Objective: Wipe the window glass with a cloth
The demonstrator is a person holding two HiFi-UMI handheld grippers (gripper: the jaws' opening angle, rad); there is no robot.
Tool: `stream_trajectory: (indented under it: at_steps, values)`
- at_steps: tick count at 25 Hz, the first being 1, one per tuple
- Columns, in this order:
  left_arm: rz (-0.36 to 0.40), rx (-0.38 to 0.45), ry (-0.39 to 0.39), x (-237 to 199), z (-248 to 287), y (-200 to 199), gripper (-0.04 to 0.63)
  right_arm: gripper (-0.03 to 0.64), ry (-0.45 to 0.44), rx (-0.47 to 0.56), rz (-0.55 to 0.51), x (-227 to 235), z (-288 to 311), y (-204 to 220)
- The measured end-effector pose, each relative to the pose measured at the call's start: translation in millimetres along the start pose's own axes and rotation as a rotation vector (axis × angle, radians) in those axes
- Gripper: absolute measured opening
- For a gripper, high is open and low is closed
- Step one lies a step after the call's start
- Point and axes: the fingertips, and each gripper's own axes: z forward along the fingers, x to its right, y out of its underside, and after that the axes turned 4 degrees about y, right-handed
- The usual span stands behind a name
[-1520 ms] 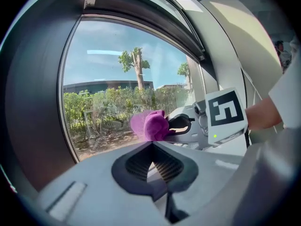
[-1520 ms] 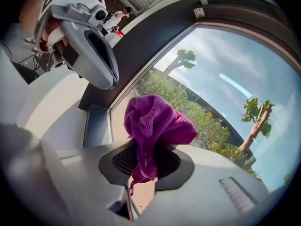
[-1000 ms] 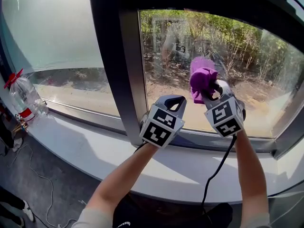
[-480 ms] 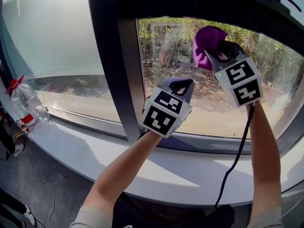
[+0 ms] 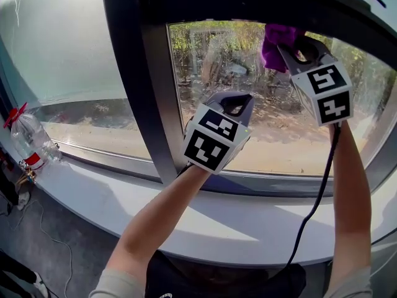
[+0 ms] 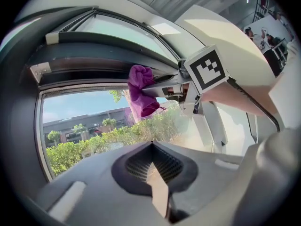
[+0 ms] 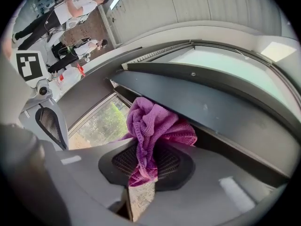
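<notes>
A: Sunlit shrubs and bare ground are seen through the window glass [image 5: 248, 117], which is set in a dark frame [image 5: 133, 92] above a pale sill [image 5: 124, 197]. Where is the cloth to be found?

B: A purple cloth [image 7: 155, 121] is bunched between the jaws of the right gripper [image 7: 145, 166], which are closed tight on it. It is held high, at the top edge of the pane, just under the upper bar of the frame. Whether the glass is actually touched cannot be told.

A: And the left gripper [image 6: 152, 154]?

B: Its jaws are brought together, and nothing is held between them. It is held lower, before the pane and near the upright of the frame, well apart from the cloth.

A: Is anything else to be noted?

B: A clear plastic bottle [image 5: 28, 135] with red at its top is seen by the far left end of the sill. A black cable [image 5: 310, 210] is hung down below the right gripper, along the forearm.
</notes>
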Motion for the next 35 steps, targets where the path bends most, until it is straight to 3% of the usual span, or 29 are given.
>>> stream_trajectory:
  at_steps: [10, 25, 35]
  values:
    - [-0.071, -0.067, 0.042, 32, 20, 61, 0.000, 0.103, -0.028, -0.038, 0.055, -21, -27, 61]
    - [-0.184, -0.234, 0.110, 91, 37, 182, 0.000, 0.103, -0.203, -0.229, 0.103, -163, -72, 231]
    - [-0.187, -0.360, 0.171, 133, 40, 247, 0.000, 0.103, -0.344, -0.396, 0.088, -251, -100, 330]
